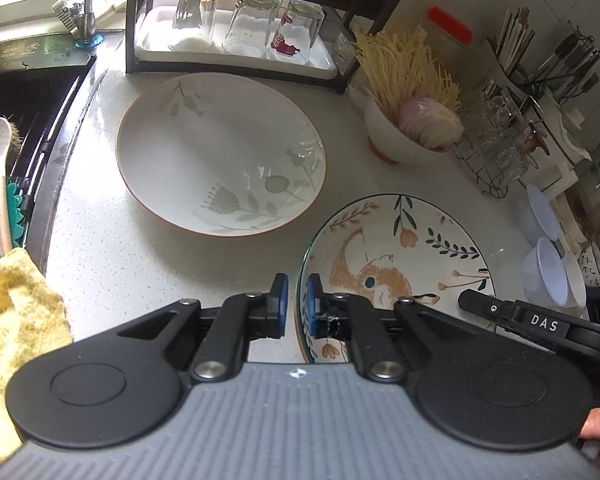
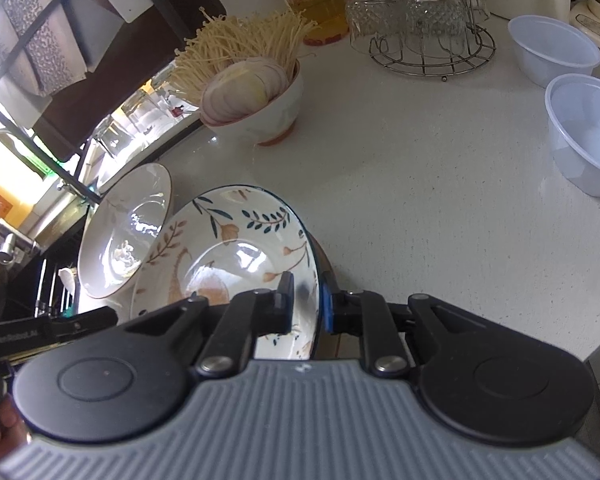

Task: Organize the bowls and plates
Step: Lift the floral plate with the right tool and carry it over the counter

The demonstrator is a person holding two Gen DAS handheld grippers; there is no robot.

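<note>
Both tools clamped on the fox plate [image 1: 400,248], opposite rims. Left tool [image 1: 297,304] jaws nearly closed, blue pads pinching the plate's left rim edge. Right tool [image 2: 308,300] also pinched on the rim, one finger inside the plate, other behind it. In the right wrist view the plate looks tilted up off the worktop [image 2: 420,200]; can't tell if any edge touches it. Large floral bowl [image 1: 220,152] sits flat on the worktop just beside the plate, in front of the black rack [image 1: 236,68] w/ upturned glasses [image 1: 248,20]. Small bowl w/ enoki + sliced onion [image 1: 412,128] near, to the right. Two clear plastic bowls [image 2: 572,92] well apart on the far right. Yellow cloth [image 1: 16,320] at the sink edge, left.
</note>
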